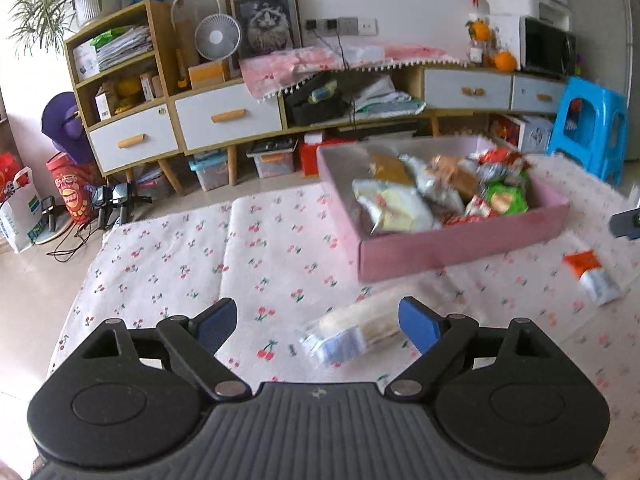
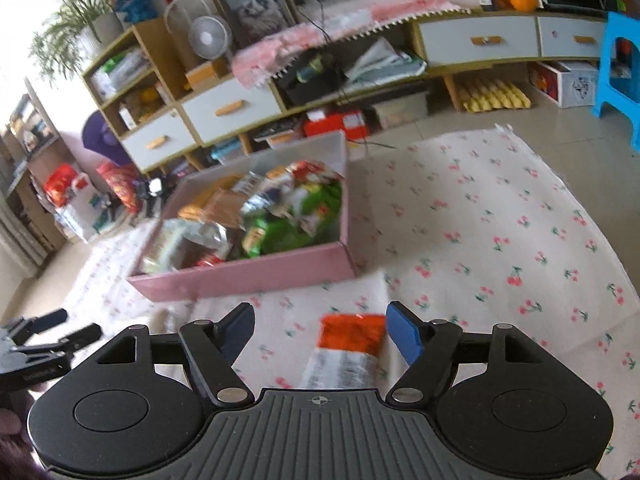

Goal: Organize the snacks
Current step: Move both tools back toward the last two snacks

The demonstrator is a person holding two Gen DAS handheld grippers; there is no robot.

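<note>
Left wrist view: two loose packets (image 1: 352,332) (image 1: 592,276), one pink box (image 1: 460,248).

Both tools tilt downward with blue-padded jaws spread wide and nothing pinched, the left tool (image 1: 318,322) and the right tool (image 2: 320,330) side by side.

1. I can read no words or numbers anywhere; all print is too blurred or small.
2. My snack packets in the pink box (image 1: 460,248) show only coloured smears.
3. The red bucket (image 1: 70,192) carries illegible lettering.
</note>
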